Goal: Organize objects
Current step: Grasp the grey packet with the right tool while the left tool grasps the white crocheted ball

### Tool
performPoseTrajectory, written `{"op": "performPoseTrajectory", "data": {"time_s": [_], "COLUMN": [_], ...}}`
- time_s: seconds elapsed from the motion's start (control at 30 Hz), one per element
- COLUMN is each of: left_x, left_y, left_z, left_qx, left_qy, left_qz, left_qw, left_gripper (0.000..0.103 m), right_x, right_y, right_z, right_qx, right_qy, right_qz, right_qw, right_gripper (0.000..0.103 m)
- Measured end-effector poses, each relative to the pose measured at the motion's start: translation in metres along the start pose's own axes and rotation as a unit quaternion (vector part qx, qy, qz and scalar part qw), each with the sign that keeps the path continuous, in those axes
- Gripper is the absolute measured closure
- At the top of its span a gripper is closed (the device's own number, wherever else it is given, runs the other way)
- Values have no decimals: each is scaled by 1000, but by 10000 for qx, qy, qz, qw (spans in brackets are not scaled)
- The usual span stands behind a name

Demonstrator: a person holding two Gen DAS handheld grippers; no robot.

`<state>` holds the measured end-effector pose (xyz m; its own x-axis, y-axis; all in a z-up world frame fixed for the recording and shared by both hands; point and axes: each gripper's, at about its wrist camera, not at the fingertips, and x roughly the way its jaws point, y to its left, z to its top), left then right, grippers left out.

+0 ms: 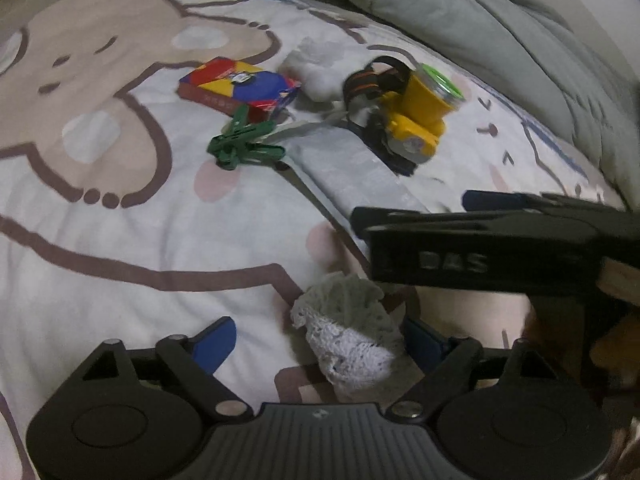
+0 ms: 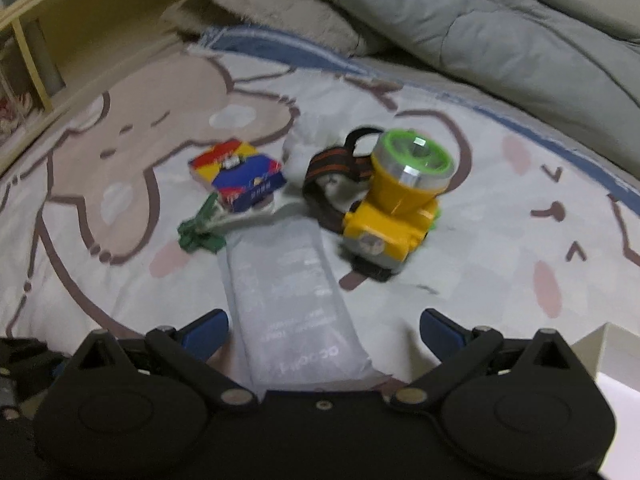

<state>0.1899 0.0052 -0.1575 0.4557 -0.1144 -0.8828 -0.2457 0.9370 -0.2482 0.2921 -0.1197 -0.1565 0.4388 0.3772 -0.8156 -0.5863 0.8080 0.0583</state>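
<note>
Sorting has hardly begun, to judge by the spread: the yellow headlamp [image 2: 394, 216], card box [image 2: 238, 178], green clothespins [image 1: 244, 146] and long clear packet [image 2: 292, 304] all lie loose on the bedspread [image 1: 100, 248], far of both tools. The left gripper [image 1: 316, 344], jaws apart, brackets a crumpled white lace cloth [image 1: 348, 336] without visibly pinching it. The right gripper [image 2: 322, 330], released, straddles the packet's near end, holding nothing.

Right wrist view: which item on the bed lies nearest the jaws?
The long translucent plastic packet: its near end runs in between the open jaws. The yellow headlamp, colourful card box and green clips lie farther back.
</note>
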Motion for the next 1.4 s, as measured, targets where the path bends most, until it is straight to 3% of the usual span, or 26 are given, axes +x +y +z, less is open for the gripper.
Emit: {"op": "performPoseTrajectory", "data": {"time_s": [0.13, 0.17, 0.23, 0.33, 0.4, 0.7, 1.0, 1.13, 1.3, 1.33, 1.4], "left_x": [-4, -5, -10, -13, -17, -39, -55, -61, -58, -56, -49], "left_y": [-6, -7, -5, -3, 2, 29, 48, 45, 39, 38, 33], "left_z": [-5, -6, -8, -8, -9, -13, -17, -17, -19, -19, -20], "left_qx": [161, 179, 155, 97, 43, -13, 310, 833, 1298, 1312, 1345], "left_qy": [-29, -21, 3, 129, 166, 182, 434, 695, 681, 668, 631], "left_qz": [-78, -118, -275, -477, -534, -519, -511, -620, -380, -336, -259], "left_qw": [9998, 9998, 9995, 9987, 9984, 9985, 9973, 9922, 9885, 9885, 9886], "left_gripper": [31, 34, 49, 56, 57, 58, 58, 58, 58, 58, 58], "right_x": [12, 12, 10, 4, 0, -21, -52, -69, -86, -89, -96], "right_y": [-2, -3, -4, -1, -1, -5, -4, 0, 4, 6, 7], "right_z": [-5, -7, -8, -7, -10, -35, -75, -94, -112, -114, -115], "right_qx": [-2, 28, 32, -36, -16, 534, 953, 1117, 1120, 1093, 1087], "right_qy": [261, 252, 250, 286, 308, 550, 839, 993, 1177, 1148, 1001], "right_qz": [-130, -56, 94, 128, 151, 172, 217, 384, 461, 389, 211], "right_qw": [9996, 9997, 9996, 9995, 9994, 9969, 9917, 9880, 9856, 9866, 9888], "right_gripper": [5, 11, 23, 37, 40, 42, 46, 53, 55, 54, 30]}}
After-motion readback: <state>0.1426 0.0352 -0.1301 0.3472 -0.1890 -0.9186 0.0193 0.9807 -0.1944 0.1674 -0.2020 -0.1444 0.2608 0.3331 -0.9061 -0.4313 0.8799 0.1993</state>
